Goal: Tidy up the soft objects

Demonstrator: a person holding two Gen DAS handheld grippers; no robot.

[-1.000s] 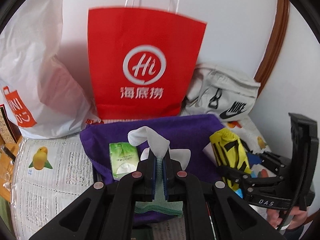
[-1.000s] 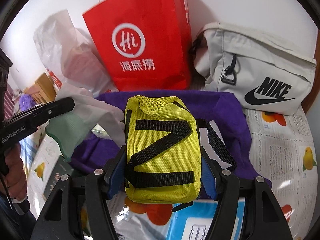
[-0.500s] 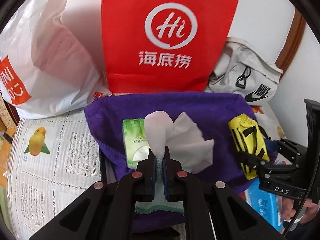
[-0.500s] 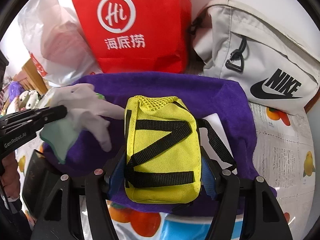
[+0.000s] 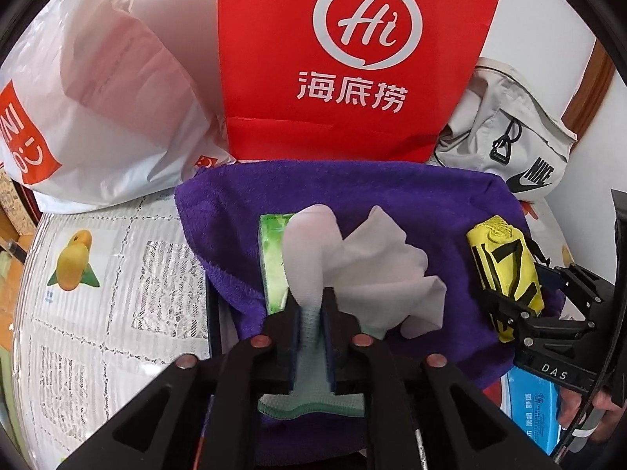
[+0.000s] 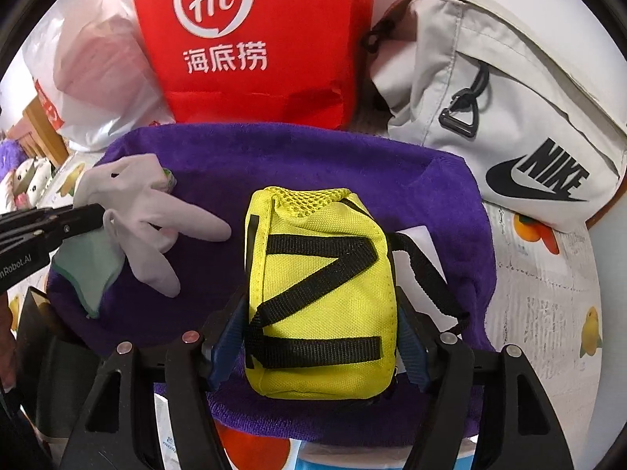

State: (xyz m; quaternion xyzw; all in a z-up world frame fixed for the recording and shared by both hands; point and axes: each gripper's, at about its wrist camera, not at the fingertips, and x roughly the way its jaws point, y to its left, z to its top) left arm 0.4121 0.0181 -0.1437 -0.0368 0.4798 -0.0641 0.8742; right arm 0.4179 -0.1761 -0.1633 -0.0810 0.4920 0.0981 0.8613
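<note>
On the fuzzy purple towel [image 6: 298, 164], the boxy yellow woven pouch with black straps [image 6: 319, 293] sits between the right gripper's [image 6: 319, 348] opening jaws, while the limp white knit glove [image 5: 352, 270] lies in the left gripper's [image 5: 311, 313] opening jaws.

Both grippers are angled steeply down. The left gripper [image 5: 311, 313] has its jaws just starting to open, something thin between the pads. The right gripper [image 6: 319, 337] stands much wider, jaws opening too, pads on either side of a bulky item.
</note>
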